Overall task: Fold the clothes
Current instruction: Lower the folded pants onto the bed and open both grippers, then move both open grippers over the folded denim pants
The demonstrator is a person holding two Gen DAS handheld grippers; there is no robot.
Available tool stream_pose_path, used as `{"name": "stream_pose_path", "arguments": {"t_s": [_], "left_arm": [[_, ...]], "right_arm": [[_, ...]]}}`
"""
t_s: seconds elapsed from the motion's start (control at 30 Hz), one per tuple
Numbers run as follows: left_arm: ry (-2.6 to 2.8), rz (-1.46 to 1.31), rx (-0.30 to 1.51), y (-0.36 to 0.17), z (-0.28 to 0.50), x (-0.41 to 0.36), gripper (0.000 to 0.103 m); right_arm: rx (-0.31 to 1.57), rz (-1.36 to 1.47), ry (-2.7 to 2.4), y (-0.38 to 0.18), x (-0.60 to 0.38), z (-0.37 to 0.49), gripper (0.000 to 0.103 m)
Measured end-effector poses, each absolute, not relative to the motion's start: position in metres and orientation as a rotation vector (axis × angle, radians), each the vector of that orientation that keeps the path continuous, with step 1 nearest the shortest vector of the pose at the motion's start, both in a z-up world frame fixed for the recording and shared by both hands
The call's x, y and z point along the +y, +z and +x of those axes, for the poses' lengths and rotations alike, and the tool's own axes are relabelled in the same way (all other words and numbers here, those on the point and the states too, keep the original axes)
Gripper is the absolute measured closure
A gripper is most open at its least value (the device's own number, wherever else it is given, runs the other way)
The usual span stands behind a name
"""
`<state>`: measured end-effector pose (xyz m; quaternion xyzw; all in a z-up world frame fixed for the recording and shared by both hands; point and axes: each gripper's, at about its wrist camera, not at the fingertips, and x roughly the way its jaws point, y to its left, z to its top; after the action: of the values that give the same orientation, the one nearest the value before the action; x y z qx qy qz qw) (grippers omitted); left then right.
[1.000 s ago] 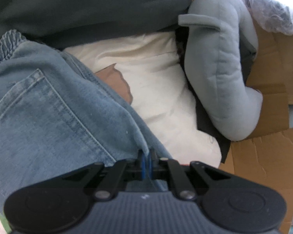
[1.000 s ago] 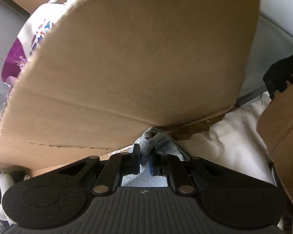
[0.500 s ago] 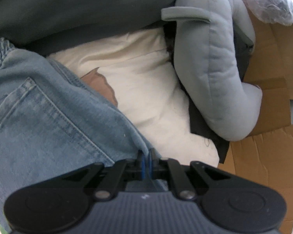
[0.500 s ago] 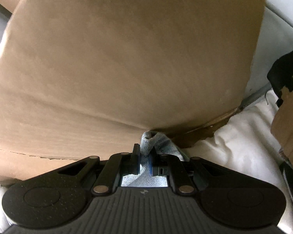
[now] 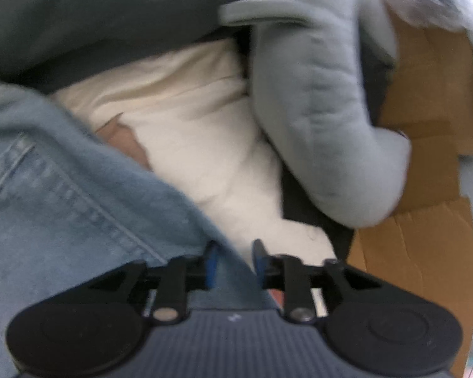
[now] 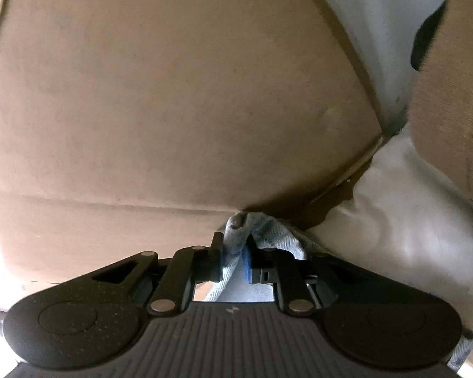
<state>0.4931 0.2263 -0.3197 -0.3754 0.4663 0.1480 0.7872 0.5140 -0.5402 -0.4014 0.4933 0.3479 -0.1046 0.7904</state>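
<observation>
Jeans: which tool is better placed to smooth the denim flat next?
Probably the left tool: its jaws are opening, spread over flat jeans. The right tool, also opening, has bunched denim between its pads, crowded against the cardboard.

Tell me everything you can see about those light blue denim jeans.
The light blue denim jeans look faded and soft, with pale stitched seams and a sewn-on pocket. They lie rumpled over a cream-white cloth, below a dark grey-green garment. One edge runs between the fingers of the left gripper, whose jaws are opening, with gaps showing beside the fabric. In the right wrist view a bunched denim fold sits between the fingers of the right gripper, also opening, against brown cardboard.
</observation>
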Motion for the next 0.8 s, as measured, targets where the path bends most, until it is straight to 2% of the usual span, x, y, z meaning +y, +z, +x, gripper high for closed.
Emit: {"name": "stream_pose_path", "arguments": {"t_s": [0.17,0.43,0.5,0.57,0.7,0.8], "left_arm": [[0.212,-0.787,1.029,-0.319,0.491,0.2,0.065],[0.028,-0.663,1.058,-0.31,0.47,0.132,0.064],[-0.017,-0.623,1.07,-0.308,0.462,0.117,0.06],[-0.051,-0.58,1.083,-0.307,0.454,0.105,0.047],[-0.105,-0.522,1.105,-0.301,0.433,0.089,0.043],[-0.137,-0.499,1.107,-0.295,0.411,0.082,0.036]], "right_arm": [[0.688,1.032,-0.151,-0.389,-0.532,0.5,0.067],[0.65,1.005,-0.055,-0.373,-0.522,0.474,0.066],[0.656,0.991,-0.048,-0.374,-0.519,0.464,0.066],[0.674,0.977,-0.043,-0.375,-0.515,0.452,0.066],[0.707,0.925,-0.022,-0.371,-0.521,0.431,0.066],[0.727,0.877,0.002,-0.365,-0.519,0.42,0.066]]}}
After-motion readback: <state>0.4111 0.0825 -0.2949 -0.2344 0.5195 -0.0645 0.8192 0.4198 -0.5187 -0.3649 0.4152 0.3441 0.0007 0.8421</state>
